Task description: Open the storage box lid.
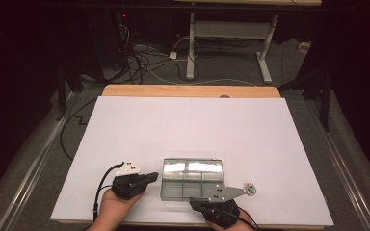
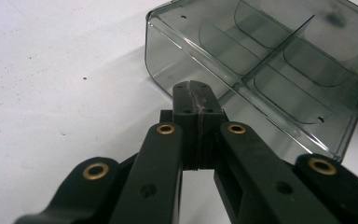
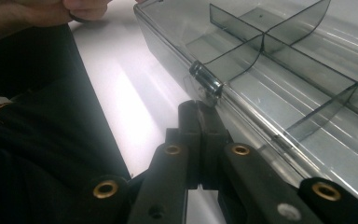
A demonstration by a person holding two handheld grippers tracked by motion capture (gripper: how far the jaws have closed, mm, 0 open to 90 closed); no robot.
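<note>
Clear compartment box (image 1: 191, 179) open near front edge of white table (image 1: 188, 125), between both grippers. Left gripper (image 2: 196, 95): jaws pressed together, empty, just beside box's corner. Right gripper (image 3: 200, 112): jaws pressed together, empty, just beside hinge (image 3: 206, 83).

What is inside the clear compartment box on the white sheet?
The clear box shows only dividers and bare compartments; nothing visibly lies in them. The right gripper covers its near right corner in the high view.
</note>
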